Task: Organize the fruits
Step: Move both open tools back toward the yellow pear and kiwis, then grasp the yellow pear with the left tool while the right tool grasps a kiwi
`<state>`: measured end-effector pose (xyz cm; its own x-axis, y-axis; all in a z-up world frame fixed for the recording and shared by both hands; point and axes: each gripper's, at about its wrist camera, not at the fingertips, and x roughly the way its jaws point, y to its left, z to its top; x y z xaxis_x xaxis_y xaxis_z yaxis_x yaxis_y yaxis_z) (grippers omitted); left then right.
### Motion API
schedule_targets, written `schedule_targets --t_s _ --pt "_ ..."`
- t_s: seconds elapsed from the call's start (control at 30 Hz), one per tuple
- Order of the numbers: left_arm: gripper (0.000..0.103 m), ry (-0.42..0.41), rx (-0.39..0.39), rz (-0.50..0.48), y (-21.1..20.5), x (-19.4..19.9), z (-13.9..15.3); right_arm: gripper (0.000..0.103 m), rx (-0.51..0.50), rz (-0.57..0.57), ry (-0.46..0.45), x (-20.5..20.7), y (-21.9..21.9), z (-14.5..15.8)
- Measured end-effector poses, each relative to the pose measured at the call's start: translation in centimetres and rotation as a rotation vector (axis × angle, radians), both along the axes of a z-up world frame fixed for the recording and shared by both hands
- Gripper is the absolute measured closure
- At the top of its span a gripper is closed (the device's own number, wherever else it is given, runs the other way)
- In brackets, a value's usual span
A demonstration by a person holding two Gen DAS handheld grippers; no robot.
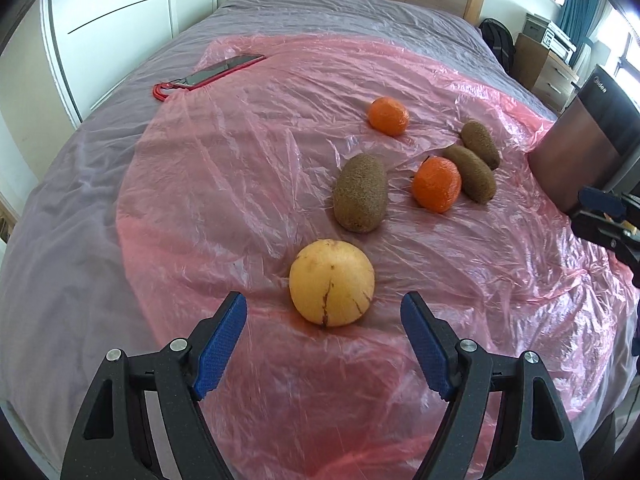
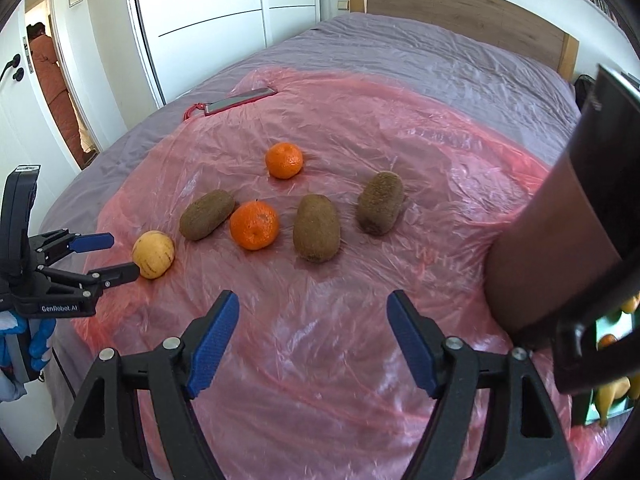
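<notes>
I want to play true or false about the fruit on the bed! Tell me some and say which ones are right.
1. There are three kiwis. True.
2. The left gripper is squeezing the yellow fruit. False: it is open, with the fruit just ahead of its fingers.
3. Two oranges lie on the pink plastic sheet. True.
4. The right gripper holds a kiwi. False: it is open and empty.
5. A phone lies at the sheet's far edge. True.
</notes>
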<state>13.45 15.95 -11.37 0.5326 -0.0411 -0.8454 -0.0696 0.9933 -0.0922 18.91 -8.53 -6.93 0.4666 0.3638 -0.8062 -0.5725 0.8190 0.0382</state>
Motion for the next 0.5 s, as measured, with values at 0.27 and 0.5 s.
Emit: schedule_targets --t_s 0.27,0.5 --pt "0.029 0.047 -0.009 -0.012 0.4 1.6 -2.2 0.0 0.008 -0.007 0.027 4.6 2.5 -2.7" --pt "0.036 0.062 -0.012 -0.041 0.0 2.5 -2.7 0.007 -0.011 -0.005 0.056 7.6 4.3 -5.1"
